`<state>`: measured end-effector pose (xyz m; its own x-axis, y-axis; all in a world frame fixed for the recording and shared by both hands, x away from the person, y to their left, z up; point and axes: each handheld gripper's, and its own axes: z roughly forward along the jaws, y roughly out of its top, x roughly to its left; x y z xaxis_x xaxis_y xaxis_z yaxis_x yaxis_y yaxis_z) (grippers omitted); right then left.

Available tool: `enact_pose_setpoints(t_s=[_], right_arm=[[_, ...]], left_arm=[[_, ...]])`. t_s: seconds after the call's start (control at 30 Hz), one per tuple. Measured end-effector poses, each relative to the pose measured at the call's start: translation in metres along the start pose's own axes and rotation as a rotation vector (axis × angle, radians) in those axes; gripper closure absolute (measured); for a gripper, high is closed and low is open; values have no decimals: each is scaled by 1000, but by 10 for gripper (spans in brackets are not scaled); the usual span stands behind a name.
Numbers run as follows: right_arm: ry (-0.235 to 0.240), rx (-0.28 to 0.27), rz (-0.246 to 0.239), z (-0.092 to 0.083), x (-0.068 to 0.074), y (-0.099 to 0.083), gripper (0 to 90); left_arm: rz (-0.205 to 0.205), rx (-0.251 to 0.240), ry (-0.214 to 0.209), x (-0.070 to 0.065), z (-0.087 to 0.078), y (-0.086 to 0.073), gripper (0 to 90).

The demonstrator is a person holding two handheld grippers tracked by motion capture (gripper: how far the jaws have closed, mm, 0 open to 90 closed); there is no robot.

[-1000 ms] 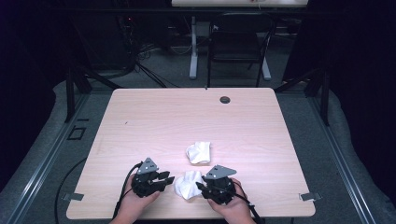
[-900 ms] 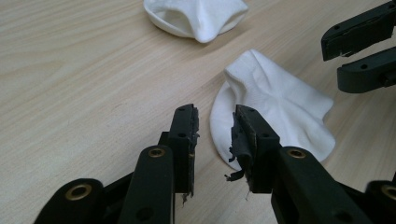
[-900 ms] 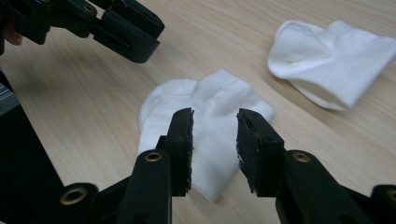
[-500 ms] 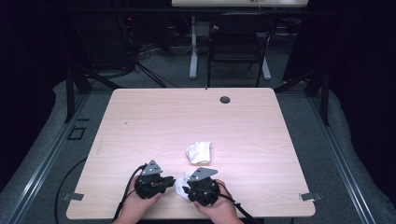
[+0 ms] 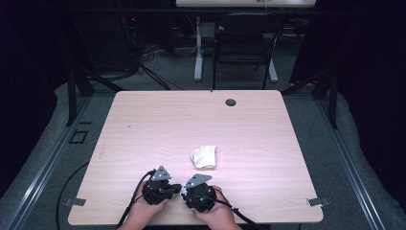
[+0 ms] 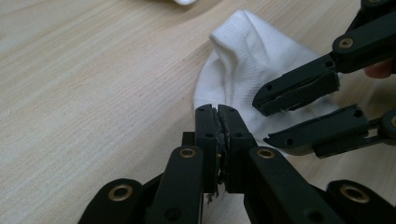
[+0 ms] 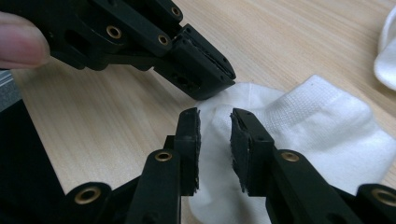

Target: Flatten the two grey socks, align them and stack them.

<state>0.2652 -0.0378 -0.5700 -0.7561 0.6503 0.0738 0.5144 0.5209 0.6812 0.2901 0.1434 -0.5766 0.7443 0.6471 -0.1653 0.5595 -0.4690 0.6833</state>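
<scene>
Left gripper view showed a white sock (image 6: 243, 74) lying flat on the wooden tabletop (image 6: 93, 93), and the left hand-held gripper (image 6: 218, 114) had its jaws pressed together on the sock's near edge, a scrap of white fabric showing in the seam between the pads. Those jaws had just been closing. Just beside it, the right hand-held gripper (image 7: 215, 123) stood partly open over the same sock (image 7: 303, 135), its pads apart with cloth between them but not pinched. From the high view, both hand-held grippers, left (image 5: 173, 186) and right (image 5: 184, 190), sat close together near the middle of the tabletop's near edge, covering most of that sock. A second white sock (image 5: 204, 156), bunched up, lay apart from them towards the tabletop's centre.
</scene>
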Motion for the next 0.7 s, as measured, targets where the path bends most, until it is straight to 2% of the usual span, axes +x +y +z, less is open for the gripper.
enact_pose_setpoints(t_s=[0.07,0.13,0.27,0.4,0.5,0.7], right_arm=[[-18,17,-22,1,1,1,742],[-18,8,-21,2,2,0,751],[-47,17,-54,4,5,-2,790],[-54,14,-49,4,5,-2,842],[-44,5,-22,4,4,-2,888],[-39,-4,2,-1,1,-1,896]], left_arm=[[4,0,6,0,2,-1,882],[2,2,4,1,1,-1,883],[7,-2,4,0,2,-1,889],[8,-3,5,0,3,-1,896],[8,-3,3,0,3,-1,897],[8,-2,0,1,3,-1,897]])
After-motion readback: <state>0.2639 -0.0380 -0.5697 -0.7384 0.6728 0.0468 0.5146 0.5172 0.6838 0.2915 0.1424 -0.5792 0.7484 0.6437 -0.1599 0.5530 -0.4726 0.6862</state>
